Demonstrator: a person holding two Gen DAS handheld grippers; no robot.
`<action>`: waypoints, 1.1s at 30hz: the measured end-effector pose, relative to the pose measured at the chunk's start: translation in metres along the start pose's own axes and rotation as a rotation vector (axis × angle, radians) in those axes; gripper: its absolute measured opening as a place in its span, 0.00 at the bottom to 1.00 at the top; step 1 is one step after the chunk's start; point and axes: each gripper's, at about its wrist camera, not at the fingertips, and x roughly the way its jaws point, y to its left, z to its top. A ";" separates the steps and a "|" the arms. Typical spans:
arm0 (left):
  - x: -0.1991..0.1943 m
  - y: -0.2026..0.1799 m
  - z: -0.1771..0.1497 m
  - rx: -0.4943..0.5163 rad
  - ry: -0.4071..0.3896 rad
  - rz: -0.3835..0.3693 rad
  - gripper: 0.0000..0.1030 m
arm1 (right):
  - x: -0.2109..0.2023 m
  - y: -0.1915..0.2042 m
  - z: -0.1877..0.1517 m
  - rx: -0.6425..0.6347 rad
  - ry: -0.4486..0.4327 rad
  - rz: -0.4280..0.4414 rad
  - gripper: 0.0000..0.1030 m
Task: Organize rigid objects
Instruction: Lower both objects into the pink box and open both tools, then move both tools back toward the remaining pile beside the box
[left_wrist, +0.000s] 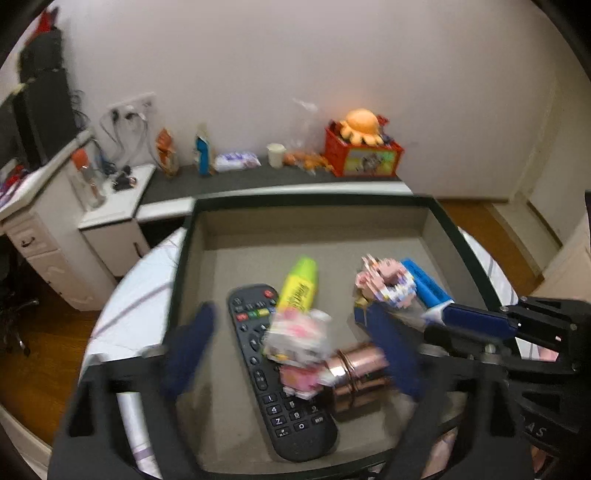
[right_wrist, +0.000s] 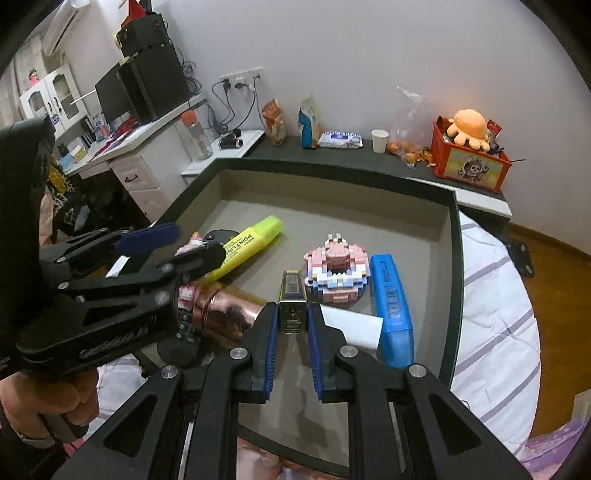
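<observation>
Our right gripper (right_wrist: 291, 325) barely brackets the brass sharpener (right_wrist: 292, 306); our left gripper (left_wrist: 291, 350) gapes empty above the remote (left_wrist: 280, 373).

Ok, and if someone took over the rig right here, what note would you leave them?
Left tool: open, with a blurred pink block toy between its fingers, not gripped.
Right tool: pads sit close on either side of a small metal tin; grip unclear.
In the tray: remote, yellow marker, copper cup, block cake, blue marker.
Done: all these are in the tray.
Left: probably clear both tools, then straighten the pile around the remote.
</observation>
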 end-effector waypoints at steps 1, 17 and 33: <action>-0.005 0.002 0.000 -0.006 -0.016 0.002 0.95 | -0.004 -0.001 0.000 0.007 -0.010 -0.002 0.38; -0.099 0.009 -0.020 -0.046 -0.123 0.091 1.00 | -0.066 0.012 -0.010 0.060 -0.162 0.015 0.76; -0.130 0.002 -0.094 -0.073 -0.055 0.178 1.00 | -0.115 0.026 -0.069 0.106 -0.175 -0.048 0.76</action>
